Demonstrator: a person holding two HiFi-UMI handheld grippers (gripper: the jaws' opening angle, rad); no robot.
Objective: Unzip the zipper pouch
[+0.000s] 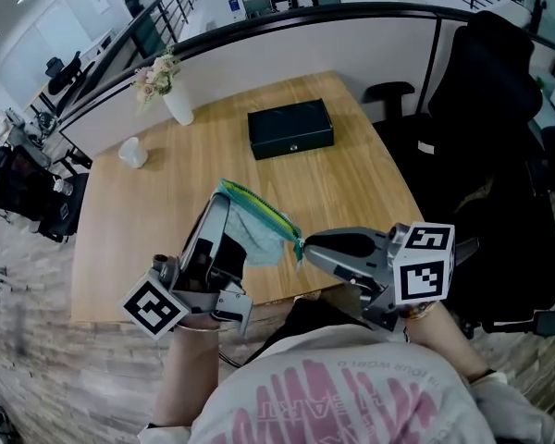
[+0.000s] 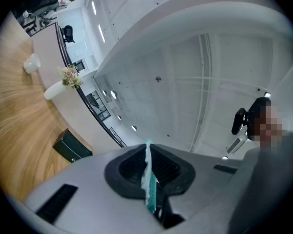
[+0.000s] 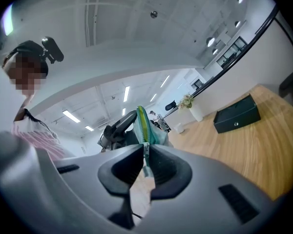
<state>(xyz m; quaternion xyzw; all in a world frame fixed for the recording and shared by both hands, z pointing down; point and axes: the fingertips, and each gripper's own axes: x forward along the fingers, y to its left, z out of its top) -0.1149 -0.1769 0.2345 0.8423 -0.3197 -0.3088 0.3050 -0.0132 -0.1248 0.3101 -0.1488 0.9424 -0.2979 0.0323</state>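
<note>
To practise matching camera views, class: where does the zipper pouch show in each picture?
Head view: zipper pouch, centre, stretched between left gripper and right gripper.
Left gripper view: low centre, teal edge pinched between the fingers.
Right gripper view: centre, edge-on, rising from the fingers.
Shared landmark: black box.

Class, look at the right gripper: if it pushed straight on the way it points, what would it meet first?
The pouch: the right gripper is shut on its zipper end. Just beyond, probably, is the left gripper, which holds the pouch's other end.
</note>
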